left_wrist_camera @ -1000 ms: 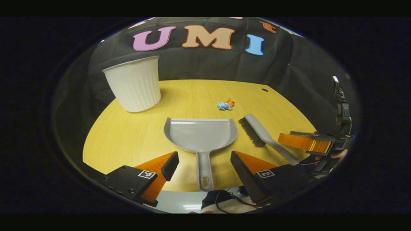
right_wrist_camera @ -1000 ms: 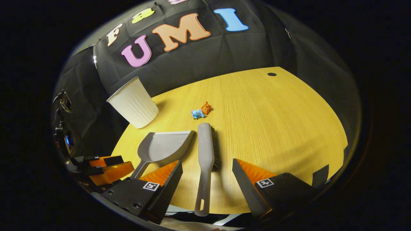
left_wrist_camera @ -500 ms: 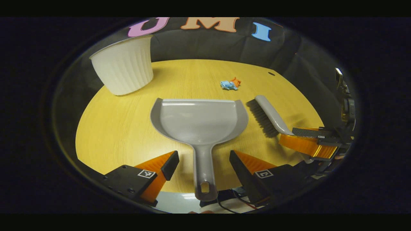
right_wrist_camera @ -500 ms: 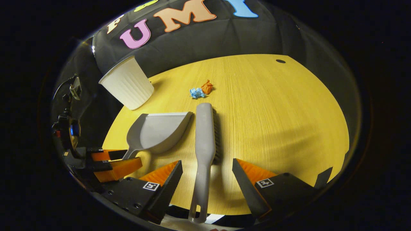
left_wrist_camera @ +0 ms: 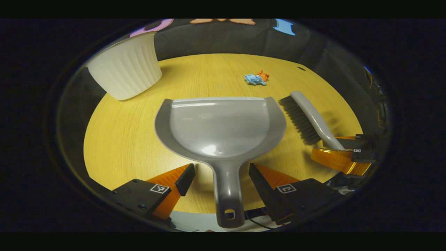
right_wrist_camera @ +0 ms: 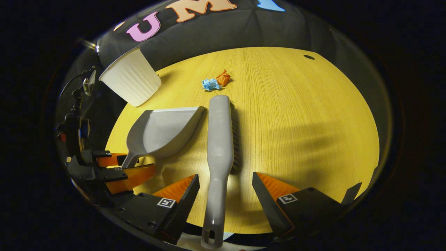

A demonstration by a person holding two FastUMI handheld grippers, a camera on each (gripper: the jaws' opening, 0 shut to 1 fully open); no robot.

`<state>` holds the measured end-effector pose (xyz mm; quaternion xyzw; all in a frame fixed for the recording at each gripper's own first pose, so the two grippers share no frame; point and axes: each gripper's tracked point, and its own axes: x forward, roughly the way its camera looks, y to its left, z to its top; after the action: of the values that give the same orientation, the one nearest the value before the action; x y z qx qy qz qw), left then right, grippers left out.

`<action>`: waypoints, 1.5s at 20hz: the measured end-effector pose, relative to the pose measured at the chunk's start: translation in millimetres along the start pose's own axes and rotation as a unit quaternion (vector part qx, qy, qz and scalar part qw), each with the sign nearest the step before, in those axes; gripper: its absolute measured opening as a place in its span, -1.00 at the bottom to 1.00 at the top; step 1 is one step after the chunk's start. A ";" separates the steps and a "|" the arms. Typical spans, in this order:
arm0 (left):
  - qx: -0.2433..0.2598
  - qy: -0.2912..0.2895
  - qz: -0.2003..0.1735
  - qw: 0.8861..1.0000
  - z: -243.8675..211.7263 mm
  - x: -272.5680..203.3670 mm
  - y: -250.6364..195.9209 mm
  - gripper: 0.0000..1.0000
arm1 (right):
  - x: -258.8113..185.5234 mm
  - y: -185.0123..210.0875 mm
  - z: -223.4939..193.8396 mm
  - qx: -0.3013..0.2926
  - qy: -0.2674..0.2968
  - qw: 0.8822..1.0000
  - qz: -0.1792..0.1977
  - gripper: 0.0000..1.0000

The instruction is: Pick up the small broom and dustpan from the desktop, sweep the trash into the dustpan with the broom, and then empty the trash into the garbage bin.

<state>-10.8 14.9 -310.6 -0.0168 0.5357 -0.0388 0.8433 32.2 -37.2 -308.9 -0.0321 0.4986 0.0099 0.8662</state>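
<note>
A grey dustpan (left_wrist_camera: 219, 129) lies flat on the wooden desk (left_wrist_camera: 122, 139), its handle (left_wrist_camera: 228, 195) running back between the open fingers of my left gripper (left_wrist_camera: 221, 174) without touching them. The grey broom (right_wrist_camera: 220, 136) lies beside the dustpan (right_wrist_camera: 160, 130), bristles on its right side. Its handle (right_wrist_camera: 214, 209) passes between the open fingers of my right gripper (right_wrist_camera: 224, 184). Blue and orange crumpled paper scraps (left_wrist_camera: 257, 78) lie beyond both tools, also seen as the scraps (right_wrist_camera: 216, 81) in the right gripper view. The right gripper (left_wrist_camera: 343, 153) straddles the broom (left_wrist_camera: 306, 115) handle in the left gripper view.
A white ribbed garbage bin (left_wrist_camera: 123, 68) stands at the desk's far left, the same bin (right_wrist_camera: 127, 82) in the right gripper view. A small dark hole (right_wrist_camera: 308, 57) marks the far right of the desk. The near desk edge runs under both grippers.
Both grippers have moved forward and lower over the desk, so each handle now reaches deeper between its open fingers. Dustpan, broom and scraps have not moved.
</note>
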 end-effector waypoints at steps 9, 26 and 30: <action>-0.001 0.031 0.000 1.000 -11.5 4.1 4.2 -0.41 | -0.1 4.9 -8.3 -0.013 0.018 1.000 0.010 -0.51; 0.148 -0.075 -0.019 0.986 89.7 -45.1 44.7 -0.44 | -51.4 -17.9 162.9 -0.026 -0.122 0.992 0.015 -0.57; 0.209 -0.045 -0.028 0.977 98.0 -31.8 52.1 -0.45 | -5.9 -41.9 198.8 -0.046 -0.115 0.992 -0.037 -0.57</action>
<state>66.9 68.2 -243.8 0.1430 0.4765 -0.1724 0.8502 203.0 -65.9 -202.3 -0.0889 0.3931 0.0044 0.9152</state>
